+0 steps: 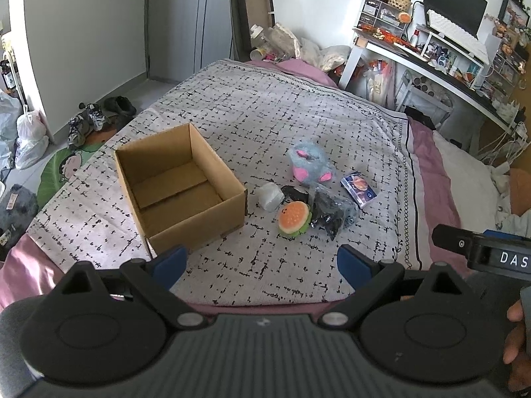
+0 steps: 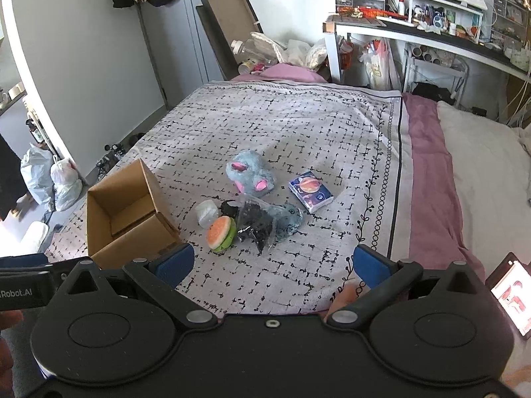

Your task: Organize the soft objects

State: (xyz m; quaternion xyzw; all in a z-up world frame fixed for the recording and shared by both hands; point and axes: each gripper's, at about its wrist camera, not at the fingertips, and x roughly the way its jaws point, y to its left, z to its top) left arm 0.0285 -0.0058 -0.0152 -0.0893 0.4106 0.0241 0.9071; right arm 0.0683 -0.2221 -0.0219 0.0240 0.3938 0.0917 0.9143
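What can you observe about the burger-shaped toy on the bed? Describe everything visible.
The burger toy is small and looks soft and squishy, with an orange, pale-speckled bun and a green lettuce-like rim. It lies tilted on the patterned bedspread, right of the open cardboard box, seemingly against a clear bag of dark items. Neither tool touches it.

box brown | burger toy orange/green | plush blue-grey, pink ears | blanket white w/ blk grid

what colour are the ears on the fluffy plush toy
Pink, on a grey-blue furry body; the plush toy shows best in the right wrist view.
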